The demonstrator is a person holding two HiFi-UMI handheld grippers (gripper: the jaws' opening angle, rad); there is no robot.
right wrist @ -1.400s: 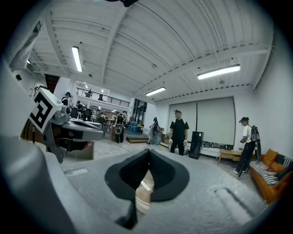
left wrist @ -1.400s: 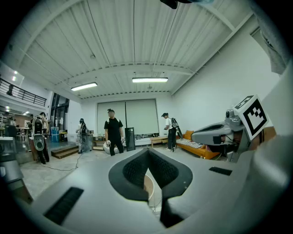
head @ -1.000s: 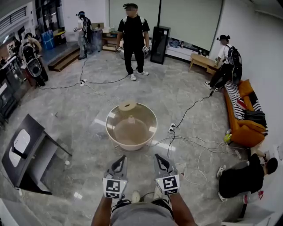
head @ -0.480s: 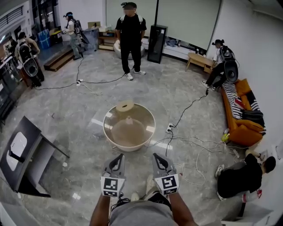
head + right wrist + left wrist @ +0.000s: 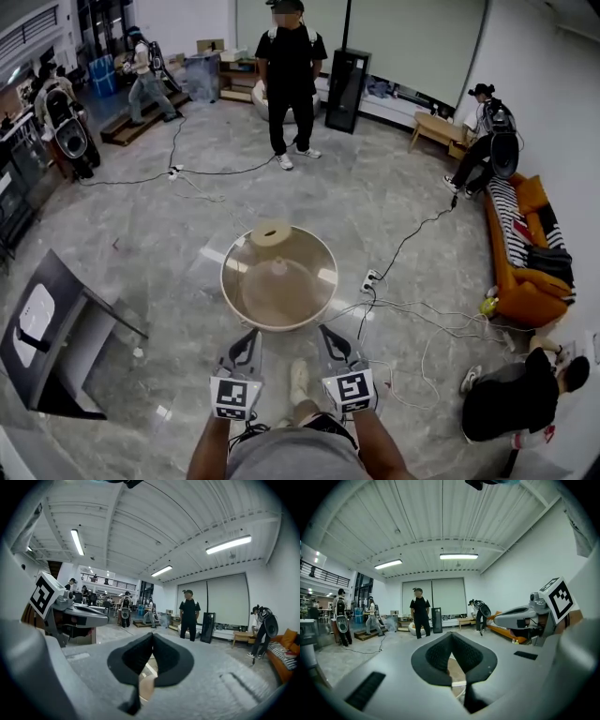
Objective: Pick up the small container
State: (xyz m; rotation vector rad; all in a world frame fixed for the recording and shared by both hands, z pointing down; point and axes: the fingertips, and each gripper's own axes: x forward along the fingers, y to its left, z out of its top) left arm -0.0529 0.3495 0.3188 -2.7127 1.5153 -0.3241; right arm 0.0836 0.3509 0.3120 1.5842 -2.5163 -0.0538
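Near the basin rim (image 5: 277,328), left tongs (image 5: 251,336) and right tongs (image 5: 327,331) hover closed.

Holds the left gripper (image 5: 251,336) and the right gripper (image 5: 325,332) side by side, close together, both pointing forward, marker cubes facing up. Shows each pair of jaws pressed together at the tips, empty.

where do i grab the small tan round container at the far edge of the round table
Take the small tan container across its low round side wall, coming down from above, reaching over the round table from the near side. It sits flat and looks round, so any two opposite points on the wall should do.
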